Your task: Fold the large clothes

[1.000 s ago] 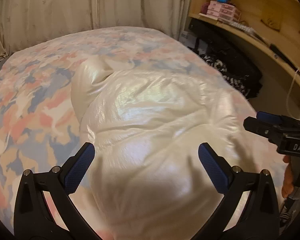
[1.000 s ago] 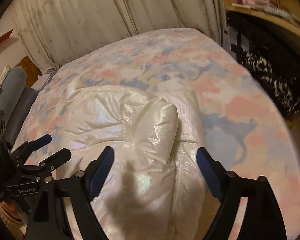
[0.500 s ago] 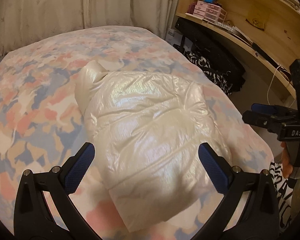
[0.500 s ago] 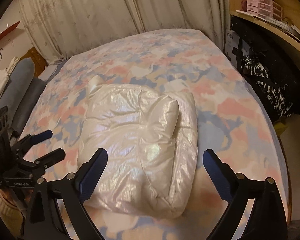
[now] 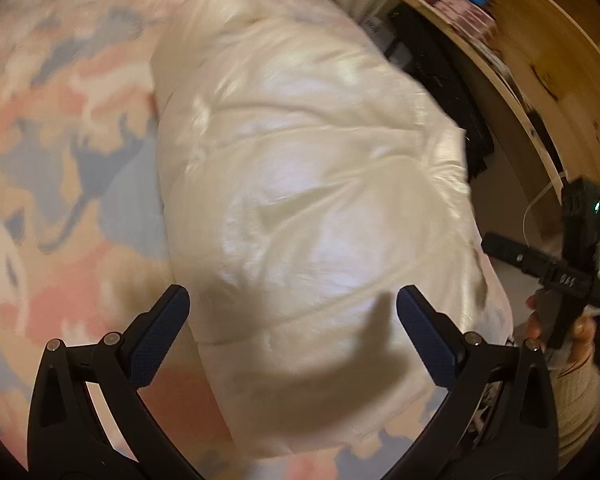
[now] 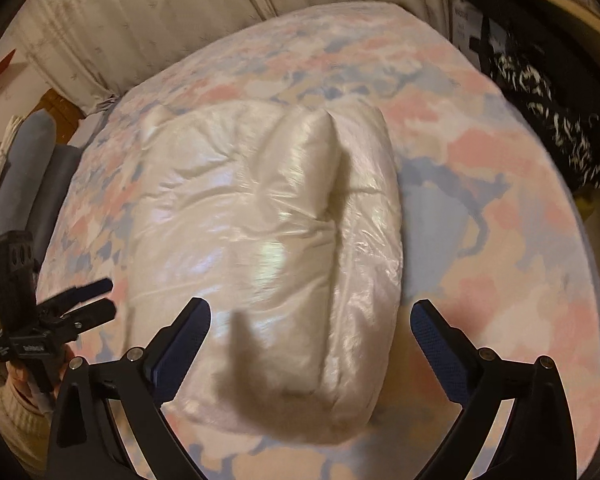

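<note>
The puffy cream jacket lies on the patterned bedspread as a thick, already doubled bundle, so the step in hand looks like pressing or squaring the fold, or taking one more turn. To do it well, each tong should bite a full edge of the bundle, through all the layers rather than the slippery top skin alone, and both should lift and carry together so the padding does not spring open. Starting at the left, the left gripper hovers over the near end of the jacket with its blue-padded fingers spread wide and nothing between them; the bundle fills the space ahead of and beneath the gap, stretching away toward the curtain. That view is smeared, so whether the tips touch the cloth cannot be told. Ahead and to its right stand the wooden shelves, and at the right edge the other tool shows, gripped in a hand with a knitted cuff. The right gripper is likewise wide open and holds nothing, poised above the near right corner of the bundle, where a raised ridge, seemingly a folded-in sleeve, runs forward between its fingers. Bare bedspread lies to its right, and the left tool sits off its left finger, beside the jacket's left edge, tilted inward
</note>
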The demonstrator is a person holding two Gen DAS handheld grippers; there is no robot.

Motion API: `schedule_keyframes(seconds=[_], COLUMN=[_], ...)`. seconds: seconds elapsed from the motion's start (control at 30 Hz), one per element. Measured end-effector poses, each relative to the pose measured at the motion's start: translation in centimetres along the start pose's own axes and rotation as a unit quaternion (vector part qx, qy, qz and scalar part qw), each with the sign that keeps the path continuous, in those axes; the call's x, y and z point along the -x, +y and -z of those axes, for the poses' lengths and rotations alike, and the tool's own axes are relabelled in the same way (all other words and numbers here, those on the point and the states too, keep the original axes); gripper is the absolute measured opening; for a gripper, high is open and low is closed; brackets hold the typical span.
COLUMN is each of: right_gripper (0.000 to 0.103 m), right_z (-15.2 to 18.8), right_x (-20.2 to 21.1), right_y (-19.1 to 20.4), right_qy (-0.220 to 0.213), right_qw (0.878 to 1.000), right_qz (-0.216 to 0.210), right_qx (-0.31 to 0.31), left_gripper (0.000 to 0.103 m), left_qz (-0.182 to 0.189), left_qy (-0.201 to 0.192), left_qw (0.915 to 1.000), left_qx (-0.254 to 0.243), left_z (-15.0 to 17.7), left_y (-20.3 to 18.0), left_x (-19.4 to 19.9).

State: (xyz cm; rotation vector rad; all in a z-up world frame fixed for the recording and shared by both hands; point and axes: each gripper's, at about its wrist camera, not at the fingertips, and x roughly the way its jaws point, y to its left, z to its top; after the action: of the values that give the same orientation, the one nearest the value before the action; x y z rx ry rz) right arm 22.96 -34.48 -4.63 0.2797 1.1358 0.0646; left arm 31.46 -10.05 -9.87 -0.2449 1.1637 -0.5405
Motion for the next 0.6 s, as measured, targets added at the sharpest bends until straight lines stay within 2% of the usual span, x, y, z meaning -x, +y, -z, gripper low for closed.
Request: schedule_keyframes(seconds=[0.23, 0.3, 0.43, 0.6], right_gripper=[0.102, 0.103, 0.103, 0.103], right_z=[0.4, 0.7, 1.4, 1.9], right_x=[-4.0, -5.1, -6.8, -8.0], right_y=[-3.9, -4.9, -6.0, -7.1], right_qy=[0.035, 0.056, 0.071, 0.081], right_qw=[0.996, 0.991, 0.982, 0.965], right_qz=[-0.033, -0.064, -0.121, -0.193], right_qx=[-0.076, -0.101, -0.127, -0.159], left_gripper=[0.103, 0.103, 0.103, 0.103], left_qz=[0.037, 0.043, 0.058, 0.094], left_qy=[0.018, 0.015, 0.016, 0.041], left_qw=[0.9988, 0.9986, 0.9974, 0.9923], left_qx=[0.026, 0.028, 0.039, 0.070], left_z=[0.8, 1.0, 1.4, 1.6], left_y=[2.4, 2.8, 3.8, 5.6], left_x=[-2.7, -3.2, -4.2, -5.2])
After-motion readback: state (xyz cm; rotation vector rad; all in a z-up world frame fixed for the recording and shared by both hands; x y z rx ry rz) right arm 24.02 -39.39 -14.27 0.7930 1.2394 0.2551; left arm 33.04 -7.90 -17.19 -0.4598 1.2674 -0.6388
